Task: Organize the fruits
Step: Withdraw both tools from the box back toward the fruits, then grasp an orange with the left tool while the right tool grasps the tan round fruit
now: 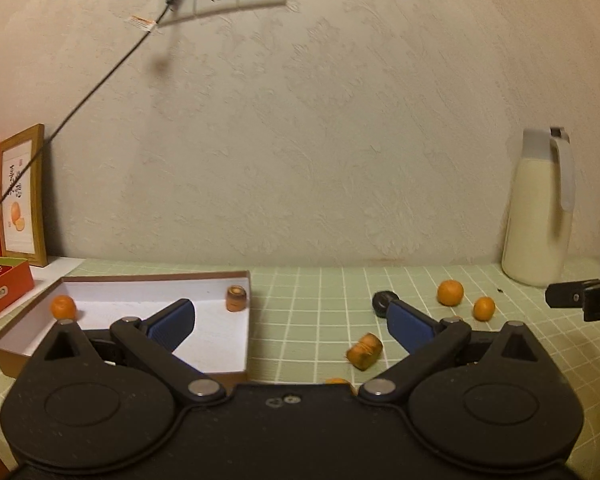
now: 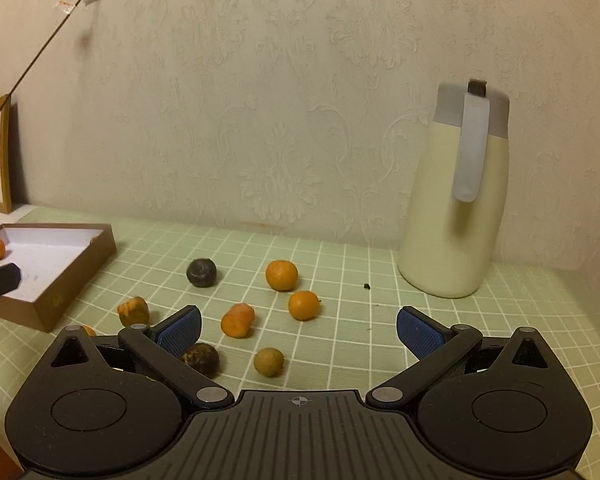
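A brown box with a white floor [image 1: 140,312] lies at the left of the green checked cloth and also shows in the right wrist view [image 2: 76,272]. In it are a small orange [image 1: 63,306] and an orange-brown cylinder piece [image 1: 236,298]. My left gripper [image 1: 290,322] is open and empty above the box's right edge. Loose on the cloth are two oranges [image 2: 281,275] [image 2: 303,305], orange chunks [image 2: 238,320] [image 2: 133,310], dark round fruits [image 2: 201,272] [image 2: 201,358] and a greenish one [image 2: 269,361]. My right gripper [image 2: 299,330] is open and empty over them.
A cream jug with a grey lid [image 2: 456,200] stands at the back right by the wall. A framed picture [image 1: 22,196] and an orange box [image 1: 0,284] stand at the far left. A black cable [image 1: 80,104] hangs from the wall socket.
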A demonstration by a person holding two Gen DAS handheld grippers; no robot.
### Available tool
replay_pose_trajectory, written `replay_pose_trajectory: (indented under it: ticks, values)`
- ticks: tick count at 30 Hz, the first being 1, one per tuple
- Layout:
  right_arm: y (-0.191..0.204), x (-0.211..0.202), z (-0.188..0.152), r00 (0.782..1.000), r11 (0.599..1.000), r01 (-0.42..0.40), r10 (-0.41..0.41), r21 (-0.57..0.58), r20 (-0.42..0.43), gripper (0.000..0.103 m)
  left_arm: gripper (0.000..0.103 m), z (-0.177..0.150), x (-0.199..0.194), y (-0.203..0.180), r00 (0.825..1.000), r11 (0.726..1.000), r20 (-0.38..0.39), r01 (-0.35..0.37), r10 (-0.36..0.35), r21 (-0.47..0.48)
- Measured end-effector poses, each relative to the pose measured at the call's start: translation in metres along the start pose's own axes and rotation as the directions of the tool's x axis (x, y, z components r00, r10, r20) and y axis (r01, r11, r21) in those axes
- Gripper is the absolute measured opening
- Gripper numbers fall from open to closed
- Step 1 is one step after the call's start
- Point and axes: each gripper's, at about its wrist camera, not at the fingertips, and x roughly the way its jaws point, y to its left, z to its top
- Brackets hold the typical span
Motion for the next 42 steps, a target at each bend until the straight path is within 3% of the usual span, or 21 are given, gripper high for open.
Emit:
replay_pose_trajectory:
  ticks: [10, 20, 30, 39, 42]
  values:
    - [-0.001, 0.038, -0.022, 0.996, 1.0, -0.017, 0.016, -0.009, -0.087, 0.103, 0.086, -0.016, 0.03, -0.025, 0.996, 0.999, -0.084, 0.024, -0.02, 0.047]
    - [0.009, 0.07, -0.028, 0.985, 0.998, -0.058, 0.053, -0.021, -0.166, 0.062, 0.072, -0.03, 0.052, -0.028, 0.984, 0.999, -0.175, 0.031, -0.027, 0.02]
    - [0.017, 0.089, -0.029, 0.979, 0.998, -0.051, 0.046, -0.023, -0.197, 0.049, 0.063, -0.038, 0.07, -0.03, 0.972, 0.999, -0.233, 0.034, -0.03, 0.016]
    - [0.02, 0.1, -0.03, 0.973, 0.999, -0.045, 0.039, -0.024, -0.227, 0.036, 0.062, -0.042, 0.081, -0.032, 0.966, 1.0, -0.256, 0.028, -0.025, 0.007]
    - [0.019, 0.101, -0.03, 0.973, 0.999, -0.04, 0.034, -0.023, -0.229, 0.032, 0.052, -0.043, 0.084, -0.032, 0.963, 0.999, -0.268, 0.032, -0.029, 0.006]
